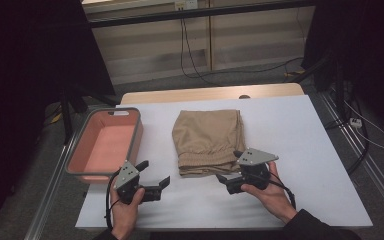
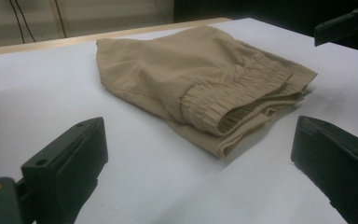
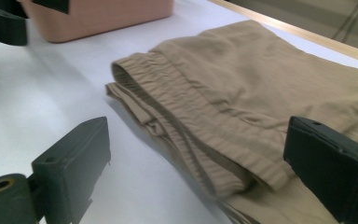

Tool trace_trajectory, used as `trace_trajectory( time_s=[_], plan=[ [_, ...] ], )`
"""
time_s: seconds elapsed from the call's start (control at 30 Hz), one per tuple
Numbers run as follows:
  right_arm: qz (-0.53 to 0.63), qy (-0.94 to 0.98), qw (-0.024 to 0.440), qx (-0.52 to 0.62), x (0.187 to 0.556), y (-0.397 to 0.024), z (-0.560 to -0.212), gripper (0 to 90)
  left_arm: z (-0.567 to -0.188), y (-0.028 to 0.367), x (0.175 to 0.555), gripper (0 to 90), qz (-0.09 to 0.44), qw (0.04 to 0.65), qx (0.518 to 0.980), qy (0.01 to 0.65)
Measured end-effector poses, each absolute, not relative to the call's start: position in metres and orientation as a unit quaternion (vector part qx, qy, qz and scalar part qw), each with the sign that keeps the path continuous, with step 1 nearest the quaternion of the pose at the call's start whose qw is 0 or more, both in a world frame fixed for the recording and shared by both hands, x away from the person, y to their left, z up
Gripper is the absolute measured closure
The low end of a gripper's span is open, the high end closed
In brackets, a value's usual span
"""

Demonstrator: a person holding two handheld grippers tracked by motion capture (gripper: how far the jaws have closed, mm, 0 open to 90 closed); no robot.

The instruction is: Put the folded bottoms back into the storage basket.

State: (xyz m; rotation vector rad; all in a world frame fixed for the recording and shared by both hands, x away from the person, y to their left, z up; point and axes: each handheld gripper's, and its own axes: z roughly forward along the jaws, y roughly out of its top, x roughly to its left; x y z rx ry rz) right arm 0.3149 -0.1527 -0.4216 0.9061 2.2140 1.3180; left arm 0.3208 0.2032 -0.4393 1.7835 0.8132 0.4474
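A folded tan garment [image 1: 208, 141] with an elastic waistband lies in the middle of the white table [image 1: 305, 145], waistband toward the near edge. My left gripper [image 1: 155, 172] is open, low over the table near the garment's near-left corner, apart from it. My right gripper [image 1: 228, 166] is open at the near-right corner of the waistband. In the left gripper view the garment [image 2: 200, 79] lies ahead of the left gripper [image 2: 200, 140]. In the right gripper view the waistband [image 3: 200, 116] sits between the jaws of the right gripper [image 3: 198, 140]; I cannot tell if they touch it.
A pink basket [image 1: 138, 135] with a grey rim stands empty at the table's left edge, also seen in the right gripper view as a pink wall [image 3: 98, 18]. Bare table lies to the right of the garment. Cables run on the floor behind.
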Motion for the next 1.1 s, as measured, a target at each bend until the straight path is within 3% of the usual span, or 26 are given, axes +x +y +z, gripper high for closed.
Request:
trace_trajectory(
  time_s=[0.47, 0.7, 1.1],
  plan=[
    [0.433, 0.841, 0.143, 0.291, 0.336, -0.136, -0.416, 7.1, -0.44, 0.201, 0.323, 3.8, 0.184, 0.539, 0.747, 0.341],
    [0.406, 0.872, 0.116, 0.246, 0.348, -0.121, -0.417, 14.2, -0.439, 0.202, 0.322, 3.8, 0.184, 0.54, 0.749, 0.338],
    [0.336, 0.913, 0.122, 0.198, 0.381, -0.1, -0.418, 22.7, -0.439, 0.202, 0.322, 3.8, 0.179, 0.541, 0.752, 0.333]
  ],
)
